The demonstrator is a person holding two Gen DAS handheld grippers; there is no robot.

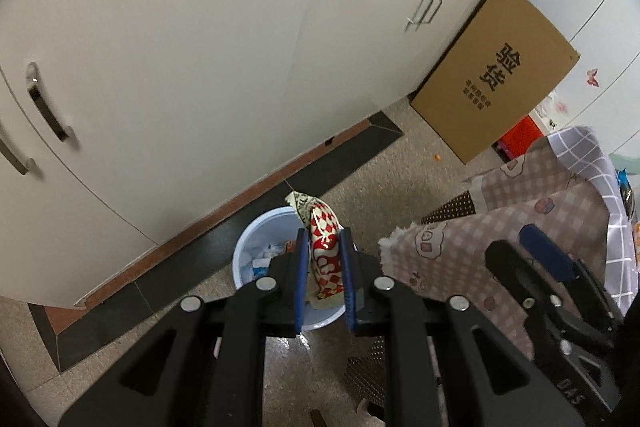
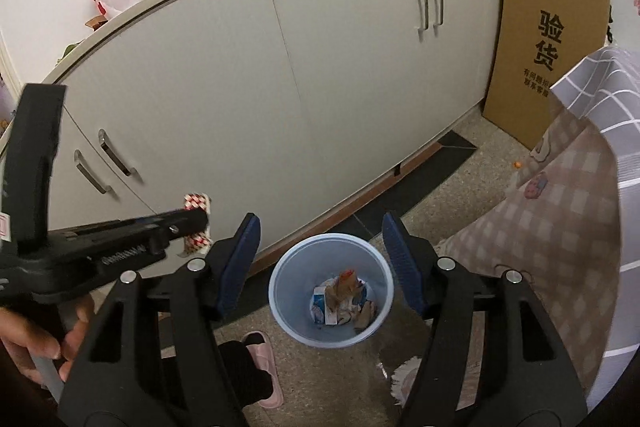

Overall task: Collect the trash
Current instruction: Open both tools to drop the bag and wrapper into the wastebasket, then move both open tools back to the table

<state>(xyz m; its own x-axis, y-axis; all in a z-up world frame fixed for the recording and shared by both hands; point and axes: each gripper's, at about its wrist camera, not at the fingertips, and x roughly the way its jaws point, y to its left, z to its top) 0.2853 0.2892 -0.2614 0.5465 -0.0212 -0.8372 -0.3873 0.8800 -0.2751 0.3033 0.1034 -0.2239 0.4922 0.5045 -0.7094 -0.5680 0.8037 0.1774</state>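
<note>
The red-and-white checkered wrapper (image 1: 325, 259) is pinched between the blue pads of my left gripper (image 1: 324, 247), its crumpled top sticking out past the fingertips. In the left wrist view it hangs right over the pale blue wastebasket (image 1: 248, 247); in the right wrist view the same wrapper (image 2: 197, 223) shows off to the left, short of the bin's rim (image 2: 280, 267). So I can't say for sure that it is squarely above the opening.

I judge this to be the drop-off step: one piece in hand, carried to the bin, not yet let go. The wastebasket already holds a carton and some crumpled paper (image 2: 340, 295) at the bottom. Next I would bring the left gripper over the middle of the opening, then spread its fingers so the wrapper falls inside. It is light and creased, so it may cling to a pad or drift onto the rim.

My right gripper (image 2: 320, 255) hangs above the bin with its fingers (image 2: 240, 255) spread wide and nothing between them; I see the bin's mouth straight through the gap.

Around this, the bin stands on speckled floor just beside the white cabinet (image 2: 280, 87). A pink slipper (image 2: 262, 359) lies near it, a checked cloth (image 2: 560, 227) hangs to the right, and a flattened cardboard box (image 2: 548, 43) leans against the cabinet's end.
</note>
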